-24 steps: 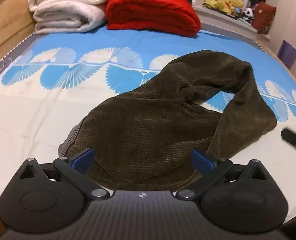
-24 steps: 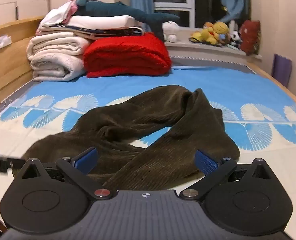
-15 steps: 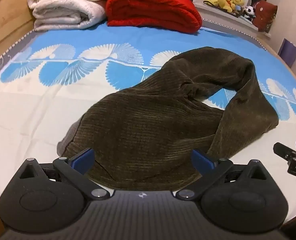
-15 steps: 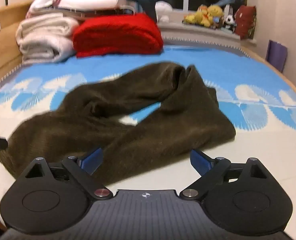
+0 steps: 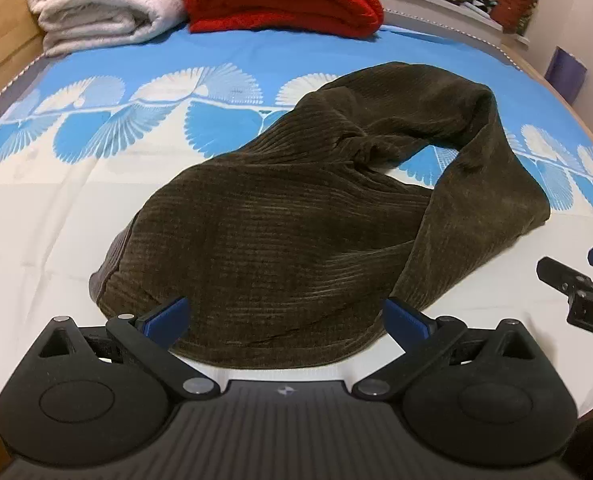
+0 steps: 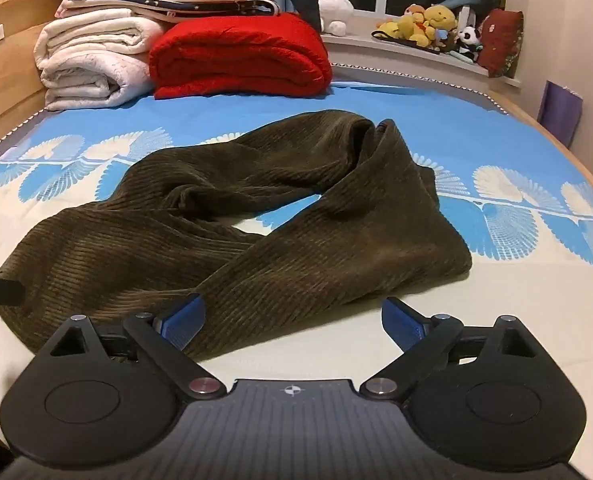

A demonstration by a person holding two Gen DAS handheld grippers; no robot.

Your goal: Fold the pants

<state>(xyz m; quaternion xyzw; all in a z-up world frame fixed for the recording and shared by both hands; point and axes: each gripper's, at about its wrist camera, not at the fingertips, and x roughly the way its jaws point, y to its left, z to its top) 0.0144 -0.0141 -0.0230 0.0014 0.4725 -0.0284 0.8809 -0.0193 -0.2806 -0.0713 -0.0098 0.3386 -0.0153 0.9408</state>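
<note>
Both grippers, left point(image 5: 286, 314) and right point(image 6: 292, 316), gape empty over crumpled brown pants point(image 5: 296, 216) on bedsheet point(image 5: 56, 208).

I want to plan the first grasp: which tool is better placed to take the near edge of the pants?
Probably left. The left tool is open with the near edge of the pants between its fingers; the open right tool reaches the cloth only with one finger.

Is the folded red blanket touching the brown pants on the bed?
Apart. The right wrist view shows a strip of bare blue sheet between the red blanket and the far end of the pants.
</note>
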